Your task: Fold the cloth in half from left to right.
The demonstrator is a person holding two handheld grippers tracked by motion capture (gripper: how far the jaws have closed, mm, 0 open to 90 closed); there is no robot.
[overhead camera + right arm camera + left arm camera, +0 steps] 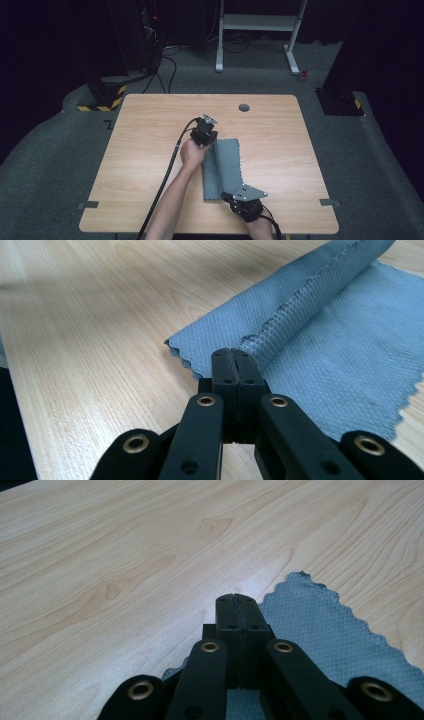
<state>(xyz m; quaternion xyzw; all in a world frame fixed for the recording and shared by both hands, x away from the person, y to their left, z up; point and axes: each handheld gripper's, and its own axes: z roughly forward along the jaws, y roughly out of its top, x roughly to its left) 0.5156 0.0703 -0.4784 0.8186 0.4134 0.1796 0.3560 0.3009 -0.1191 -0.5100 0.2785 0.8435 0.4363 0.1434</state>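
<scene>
Grey cloth (223, 167) lies between both claws; each closed claw pinches its edge.

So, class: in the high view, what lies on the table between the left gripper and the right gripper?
The grey cloth, partly folded over itself, stretches between the left gripper and the right gripper in the high view.

The cloth (223, 167) is grey-blue with a fine diamond weave (black tongs (234, 357)), the table (150, 150) pale woodgrain.
</scene>
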